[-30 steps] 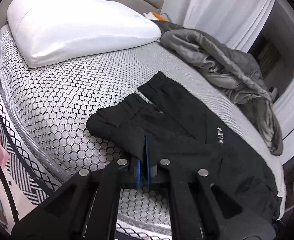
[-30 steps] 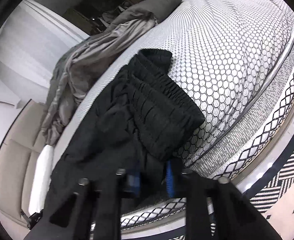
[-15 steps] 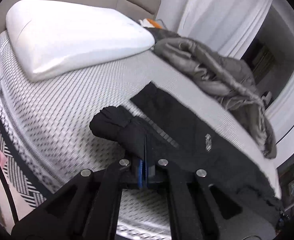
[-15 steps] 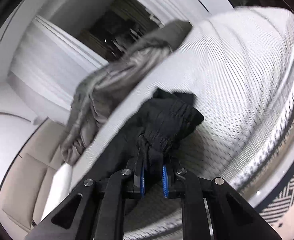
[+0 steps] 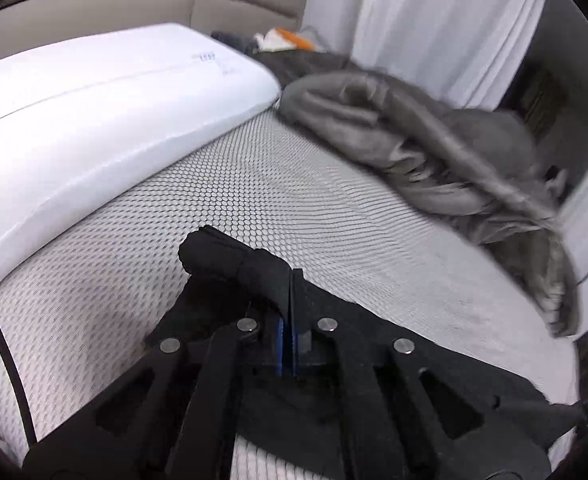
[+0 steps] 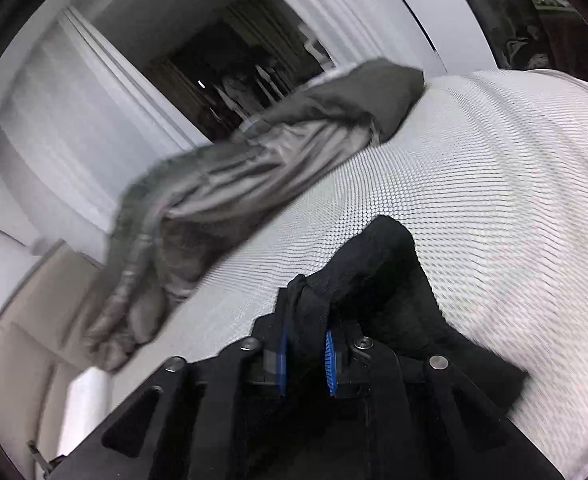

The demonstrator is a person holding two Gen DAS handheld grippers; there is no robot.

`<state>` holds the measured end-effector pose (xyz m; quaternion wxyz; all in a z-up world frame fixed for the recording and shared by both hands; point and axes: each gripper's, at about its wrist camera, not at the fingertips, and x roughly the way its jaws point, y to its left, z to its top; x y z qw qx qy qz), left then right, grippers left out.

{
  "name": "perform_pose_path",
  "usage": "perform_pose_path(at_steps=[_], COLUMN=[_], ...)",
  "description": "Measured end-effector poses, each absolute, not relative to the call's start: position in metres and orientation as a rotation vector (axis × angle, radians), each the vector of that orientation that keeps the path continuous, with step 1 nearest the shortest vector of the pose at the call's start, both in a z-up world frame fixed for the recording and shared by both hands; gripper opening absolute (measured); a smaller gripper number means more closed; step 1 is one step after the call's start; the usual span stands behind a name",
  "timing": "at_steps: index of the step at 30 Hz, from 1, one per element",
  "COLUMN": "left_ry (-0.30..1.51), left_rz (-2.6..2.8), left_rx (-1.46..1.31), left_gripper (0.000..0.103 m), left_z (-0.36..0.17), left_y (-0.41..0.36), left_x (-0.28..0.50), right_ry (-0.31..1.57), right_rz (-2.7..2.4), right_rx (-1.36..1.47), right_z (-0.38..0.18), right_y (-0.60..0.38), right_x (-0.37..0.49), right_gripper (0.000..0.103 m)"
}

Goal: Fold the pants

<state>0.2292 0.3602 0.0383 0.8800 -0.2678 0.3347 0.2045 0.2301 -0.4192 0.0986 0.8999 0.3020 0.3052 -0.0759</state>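
Note:
The black pants (image 5: 229, 260) lie on the honeycomb-patterned bed (image 5: 294, 192). My left gripper (image 5: 289, 308) is shut on the cuff end of a leg, lifted off the bed, with the rest of the cloth trailing down to the right (image 5: 434, 344). In the right wrist view my right gripper (image 6: 306, 340) is shut on a bunch of the black pants (image 6: 378, 264) at the waistband end, also raised above the bed (image 6: 494, 184). The cloth under both grippers is hidden by their black frames.
A white pillow (image 5: 93, 128) lies at the head of the bed on the left. A crumpled grey blanket (image 5: 434, 144) lies along the far side, also in the right wrist view (image 6: 233, 196). White curtains (image 5: 434, 12) and a beige headboard (image 5: 133, 4) stand behind.
Both grippers have lifted their ends of the pants off the bed and carried them towards the far side. The right gripper closed on the waistband. The pants have bunched up.

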Motion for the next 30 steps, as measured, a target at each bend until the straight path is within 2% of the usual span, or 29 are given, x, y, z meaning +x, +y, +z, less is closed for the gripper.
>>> perform_pose_path(at_steps=[1,2,4,5,6,7,8,11,14,15,19,25,30], left_ry=[0.73,0.767,0.835,0.847,0.841,0.82,0.791,0.764,0.753,0.749,0.787,0.872,0.81], left_rz=[0.43,0.431,0.424,0.415,0.444,0.478,0.496,0.501,0.46,0.448,0.38,0.295,0.29], left_rx=[-0.558,-0.566,-0.59,-0.591,-0.558,-0.52,-0.482,-0.464,-0.497,-0.517,-0.683,-0.796,-0.832], left_gripper=[0.004,0.012,0.026,0.039,0.049,0.063,0.068,0.069,0.069,0.069,0.069,0.069,0.069], left_z=[0.028,0.02,0.007,0.004,0.007,0.012,0.018,0.031,0.031,0.03,-0.002,-0.059,-0.056], left_y=[0.364,0.368,0.374,0.374,0.372,0.37,0.367,0.359,0.347,0.341,0.317,0.296,0.301], left_x=[0.248,0.263,0.282,0.283,0.28,0.274,0.267,0.24,0.193,0.181,0.127,0.14,0.17], right_ry=[0.653,0.663,0.649,0.634,0.623,0.618,0.615,0.606,0.61,0.612,0.644,0.694,0.738], right_rz=[-0.169,-0.184,-0.25,-0.258,-0.248,-0.234,-0.227,-0.177,-0.141,-0.125,-0.044,-0.011,-0.065], right_rx=[0.625,0.634,0.626,0.614,0.602,0.586,0.577,0.55,0.536,0.538,0.581,0.603,0.653], right_z=[0.093,0.085,0.075,0.074,0.073,0.073,0.071,0.075,0.082,0.082,0.075,0.043,0.023], right_y=[-0.419,-0.419,-0.416,-0.411,-0.407,-0.403,-0.402,-0.391,-0.383,-0.38,-0.372,-0.381,-0.405], right_x=[0.247,0.261,0.27,0.267,0.261,0.253,0.245,0.211,0.176,0.163,0.109,0.064,0.071], right_gripper=[0.034,0.041,0.045,0.048,0.05,0.059,0.063,0.065,0.076,0.077,0.083,0.084,0.084])
